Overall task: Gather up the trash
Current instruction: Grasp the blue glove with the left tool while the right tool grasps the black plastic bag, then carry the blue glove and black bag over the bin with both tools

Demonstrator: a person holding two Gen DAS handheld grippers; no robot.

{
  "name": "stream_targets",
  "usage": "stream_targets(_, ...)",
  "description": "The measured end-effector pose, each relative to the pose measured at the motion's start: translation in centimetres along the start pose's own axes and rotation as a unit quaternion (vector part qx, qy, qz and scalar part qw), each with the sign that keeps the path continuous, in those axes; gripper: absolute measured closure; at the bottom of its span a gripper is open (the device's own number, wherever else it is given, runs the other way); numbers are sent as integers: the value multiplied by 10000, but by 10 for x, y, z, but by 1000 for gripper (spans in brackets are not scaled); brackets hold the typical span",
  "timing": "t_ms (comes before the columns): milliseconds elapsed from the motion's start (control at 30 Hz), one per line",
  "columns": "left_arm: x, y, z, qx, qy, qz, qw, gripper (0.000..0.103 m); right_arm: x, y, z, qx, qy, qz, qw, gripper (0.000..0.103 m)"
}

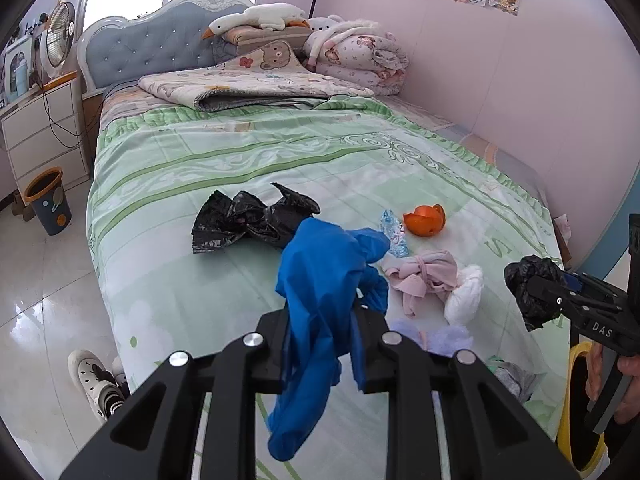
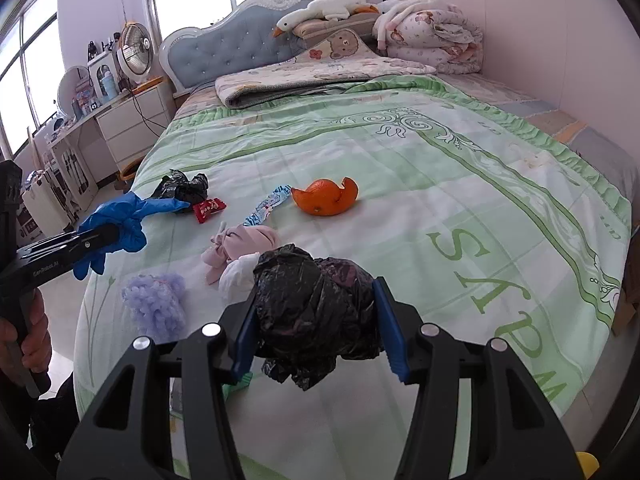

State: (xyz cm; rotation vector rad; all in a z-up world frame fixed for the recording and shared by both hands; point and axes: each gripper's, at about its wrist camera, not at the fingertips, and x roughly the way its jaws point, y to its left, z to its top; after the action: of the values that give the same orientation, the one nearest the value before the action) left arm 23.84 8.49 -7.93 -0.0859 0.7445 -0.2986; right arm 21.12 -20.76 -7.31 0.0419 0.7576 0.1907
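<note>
The left tool (image 1: 320, 320) is closed on a blue glove (image 1: 324, 264) that hangs above the bed (image 1: 240, 152). The right tool (image 2: 316, 328) squeezes a crumpled black bag (image 2: 316, 312) near the foot edge. Orange peel (image 2: 326, 197), a red candy wrapper (image 2: 209, 209) and another black bag (image 1: 248, 220) lie mid-bed. A bin (image 1: 47, 200) stands on the floor by the bed's left side; its inside is hidden.

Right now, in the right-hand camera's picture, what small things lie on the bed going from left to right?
Purple fluff → red candy → pink cloth → orange peel.
</note>
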Motion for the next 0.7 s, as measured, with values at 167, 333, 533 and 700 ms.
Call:
stream_targets(167,-21,-9,-1,52,-110,-49,9999,82,-24,-1,-4,54,-81,41,9999,53)
stream_targets(333,-43,-22,-3,143,-224,-141,9995,82,-48,-5,-9,181,-143,103,9997,53)
stream_targets(533,-66,-39,-8,198,-377,-261,9988,82,-80,-10,-15,253,-335,104,9991,53)
stream_targets(700,-82,-56,-11,265,-446,-317,9981,82,-105,-14,-22,288,-453,107,9985,53)
